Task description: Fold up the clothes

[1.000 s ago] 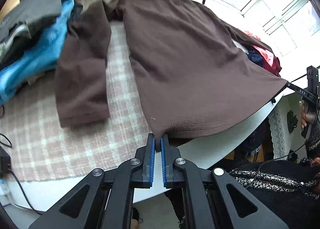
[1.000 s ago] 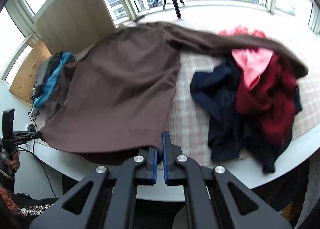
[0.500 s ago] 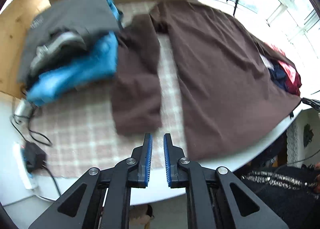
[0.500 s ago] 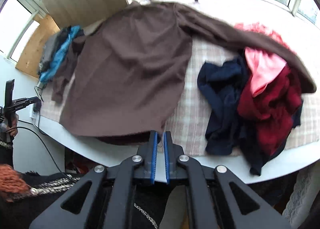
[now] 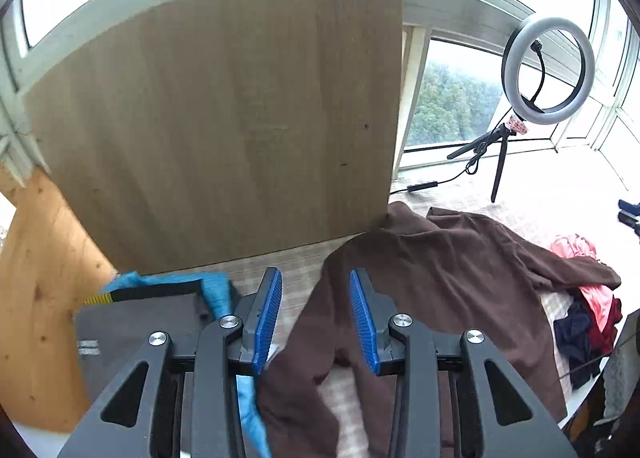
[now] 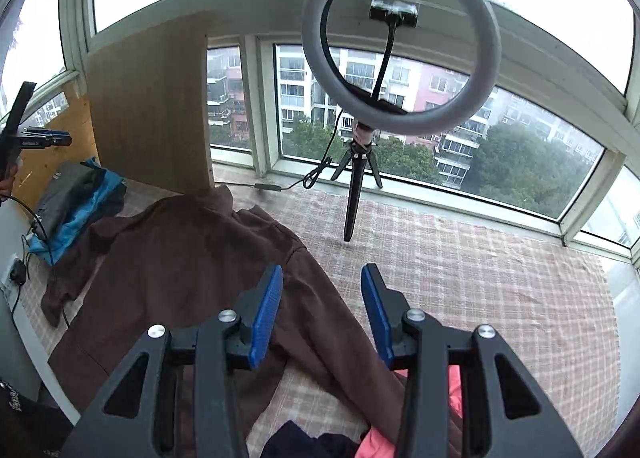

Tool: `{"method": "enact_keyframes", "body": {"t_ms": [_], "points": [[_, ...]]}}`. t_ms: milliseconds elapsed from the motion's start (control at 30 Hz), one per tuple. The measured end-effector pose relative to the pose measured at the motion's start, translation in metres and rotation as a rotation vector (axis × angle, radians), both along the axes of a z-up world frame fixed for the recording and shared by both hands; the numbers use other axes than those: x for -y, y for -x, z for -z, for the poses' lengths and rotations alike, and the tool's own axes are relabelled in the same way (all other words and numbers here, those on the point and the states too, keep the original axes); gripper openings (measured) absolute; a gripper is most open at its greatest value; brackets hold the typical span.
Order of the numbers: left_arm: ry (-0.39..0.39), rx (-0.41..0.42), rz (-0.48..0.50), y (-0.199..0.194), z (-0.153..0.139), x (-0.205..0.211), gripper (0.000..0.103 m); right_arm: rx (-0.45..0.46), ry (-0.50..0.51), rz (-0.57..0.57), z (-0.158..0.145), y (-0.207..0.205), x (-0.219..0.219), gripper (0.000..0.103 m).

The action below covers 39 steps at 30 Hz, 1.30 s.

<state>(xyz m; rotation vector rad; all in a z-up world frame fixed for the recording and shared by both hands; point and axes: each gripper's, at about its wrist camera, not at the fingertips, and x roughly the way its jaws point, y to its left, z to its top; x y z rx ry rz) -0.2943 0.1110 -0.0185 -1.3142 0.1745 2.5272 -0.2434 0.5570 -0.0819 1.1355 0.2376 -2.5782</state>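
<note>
1. The brown sweater is spread flat on the checked cloth, collar end toward the wooden board at 12 o'clock; probably laid out this way so the sleeves can be folded in.
2. The left gripper is held above the sweater's left sleeve, jaws opening and about half apart, nothing pinched between the blue pads.
3. The right gripper is held over the right sleeve, which runs toward 5 o'clock; its jaws are also opening, pads off the fabric.
4. Both tools are pointed down at the sleeves, so the step is judged to be a reach for each sleeve, not yet a grasp.
5. The folded pile of grey and blue clothes is seen at 9 o'clock in the left view, likely kept aside as finished work.
6. A loose heap of red, pink and navy clothes is at 3 o'clock in the left view, partly under the right sleeve; a snag risk when that sleeve is lifted.
7. The ring light on its tripod stands on the cloth at 12 o'clock, clear of the sweater.
</note>
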Motion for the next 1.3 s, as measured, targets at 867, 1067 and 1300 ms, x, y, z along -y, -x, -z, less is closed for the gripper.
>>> {"method": "enact_keyframes", "body": {"t_ms": [867,1067,1300], "points": [[0.148,0.357,0.070,0.073,0.217,-0.053,0.035,0.166,0.181,0.178,0.160,0.162,0.007,0.014],[0.160,0.351,0.091,0.065,0.219,-0.060,0.037,0.168,0.046,-0.186,0.153,0.179,0.107,0.014],[0.137,0.349,0.101,0.056,0.221,-0.070,0.041,0.261,-0.073,-0.323,0.187,0.210,0.165,0.014]]}}
